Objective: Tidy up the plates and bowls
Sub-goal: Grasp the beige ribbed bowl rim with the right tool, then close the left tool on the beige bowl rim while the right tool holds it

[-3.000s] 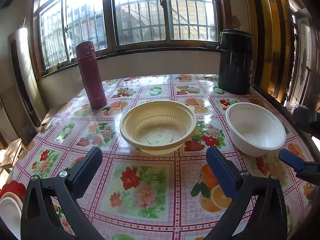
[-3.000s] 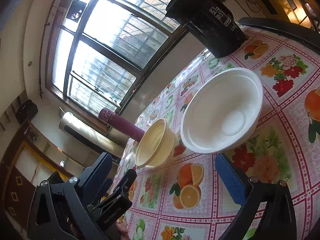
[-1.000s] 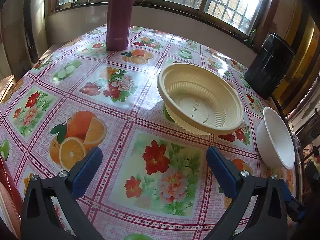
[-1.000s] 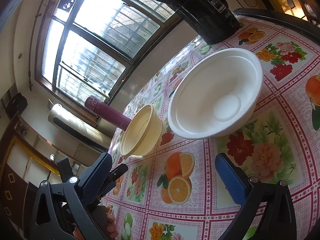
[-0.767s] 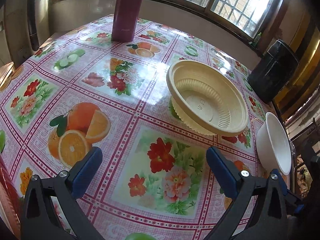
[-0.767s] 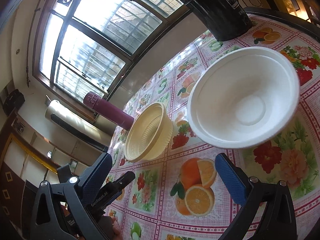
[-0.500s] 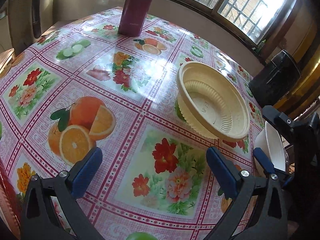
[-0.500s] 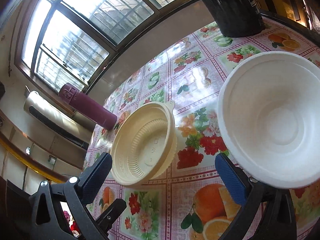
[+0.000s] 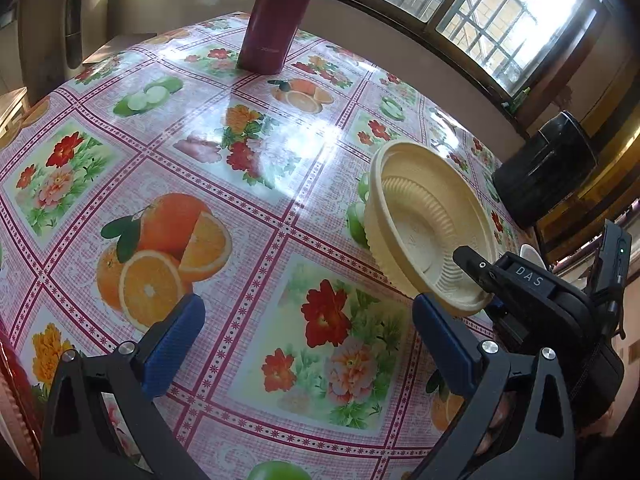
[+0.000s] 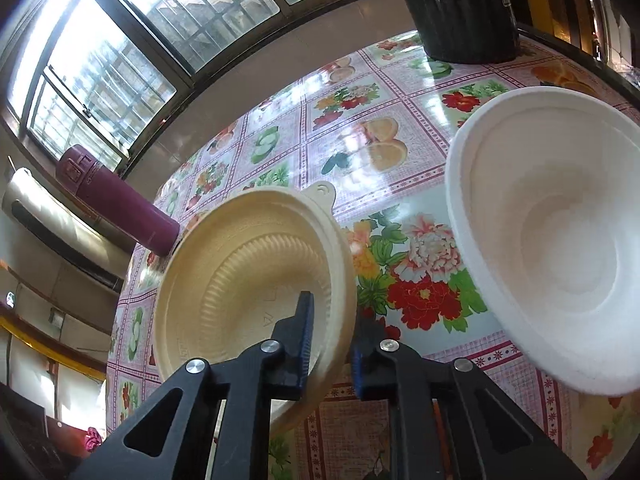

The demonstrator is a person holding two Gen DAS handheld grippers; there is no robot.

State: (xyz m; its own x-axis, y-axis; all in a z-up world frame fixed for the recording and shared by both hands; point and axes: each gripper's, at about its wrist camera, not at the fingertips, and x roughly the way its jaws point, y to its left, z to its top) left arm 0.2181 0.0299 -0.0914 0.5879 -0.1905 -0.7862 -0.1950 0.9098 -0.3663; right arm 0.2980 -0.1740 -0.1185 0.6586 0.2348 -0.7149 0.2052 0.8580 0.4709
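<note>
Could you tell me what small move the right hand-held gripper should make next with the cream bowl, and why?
Probably a short lift of the cream bowl off the tablecloth. The right hand-held gripper has just been closing, one finger inside the near rim and one outside, so the grip looks set. The white bowl sits open beside it, a likely place to nest it, and the left hand-held gripper hangs open and empty.

Right hand-held gripper [image 9: 480,286] on cream bowl [image 9: 430,226]

Cut off and hidden
The tall maroon flask [image 9: 280,12] loses its top at the frame edge; the white foam bowl [image 9: 532,255] hides behind the right gripper [image 9: 486,294].
</note>
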